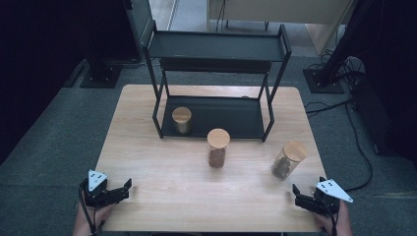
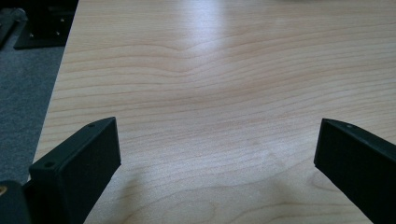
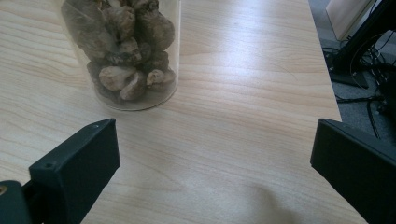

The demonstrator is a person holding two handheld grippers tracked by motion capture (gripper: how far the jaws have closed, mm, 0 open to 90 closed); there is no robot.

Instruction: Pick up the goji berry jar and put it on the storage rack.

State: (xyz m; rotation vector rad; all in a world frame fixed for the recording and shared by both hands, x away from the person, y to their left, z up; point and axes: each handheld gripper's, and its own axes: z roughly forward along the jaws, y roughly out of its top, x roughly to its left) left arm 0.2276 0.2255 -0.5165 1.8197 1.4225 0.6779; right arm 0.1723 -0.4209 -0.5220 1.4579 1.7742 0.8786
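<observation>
The wooden table [image 1: 162, 167] bears a black rack [image 1: 216, 46] and two jars [image 1: 217, 147].

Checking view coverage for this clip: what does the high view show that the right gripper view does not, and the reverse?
High view alone: the black two-tier rack, a jar on its lower shelf, a jar at mid-table, the wooden lid of the right-hand jar, and the left gripper.

Right gripper view alone: the lumpy brown contents of the right-hand jar up close, and the wide gap between its own fingers.

Shared: the right-hand jar, the wooden table, the right gripper, and cables on the floor.
</observation>
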